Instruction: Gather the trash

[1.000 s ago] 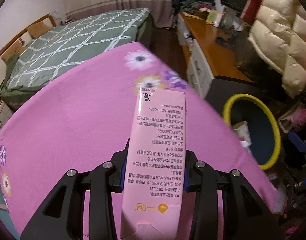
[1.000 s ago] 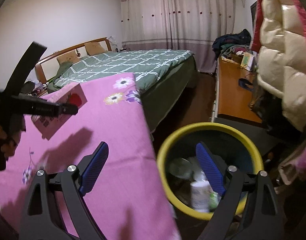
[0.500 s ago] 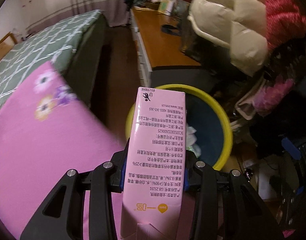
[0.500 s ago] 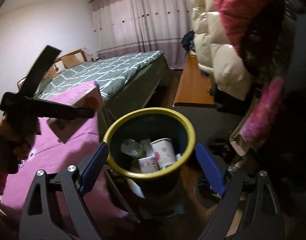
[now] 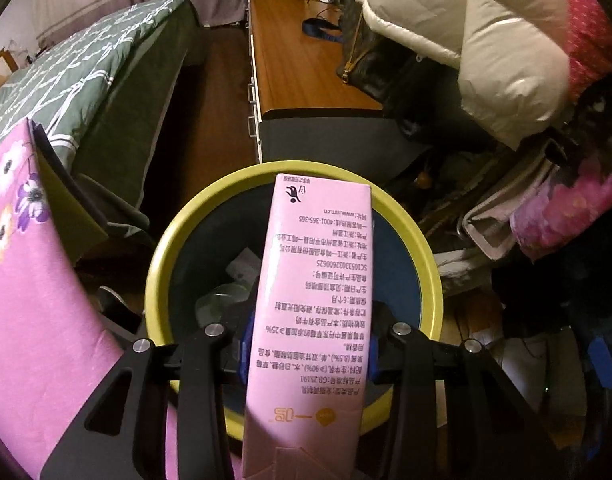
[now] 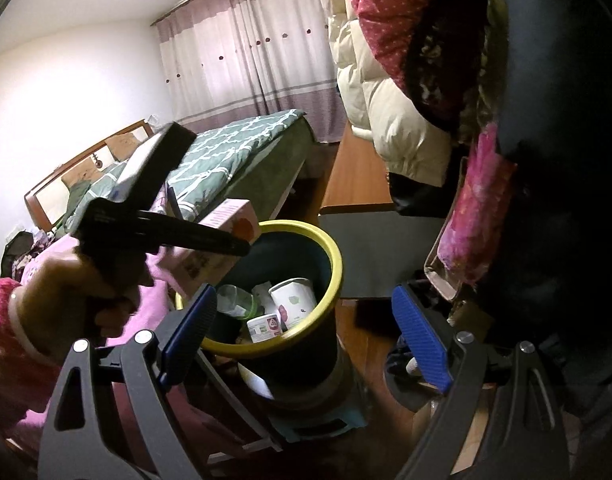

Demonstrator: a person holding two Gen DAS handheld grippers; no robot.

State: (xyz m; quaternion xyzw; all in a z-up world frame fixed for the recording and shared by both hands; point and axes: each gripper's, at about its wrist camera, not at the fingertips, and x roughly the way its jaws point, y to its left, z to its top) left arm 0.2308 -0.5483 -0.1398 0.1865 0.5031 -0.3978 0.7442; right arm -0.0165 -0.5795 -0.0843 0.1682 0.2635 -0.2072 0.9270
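The left gripper (image 5: 308,344) is clenched on a pink milk carton (image 5: 312,312), held above the yellow-rimmed trash bin (image 5: 424,248) — cups and cartons inside. The right gripper (image 6: 306,326) hangs released beside the bin — nothing between its pads.

Green-quilted bed (image 5: 78,80), curtains (image 6: 258,64), wooden desk (image 5: 302,64)

Wooden floor (image 6: 370,364), yellow-rimmed bin (image 6: 306,364) on it (on a stool)

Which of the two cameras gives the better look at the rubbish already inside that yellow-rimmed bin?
The right wrist view: it looks into the bin from the side, showing a white cup, a small tub and a clear container. In the left wrist view, the pink carton held by the left claw hides most of it.
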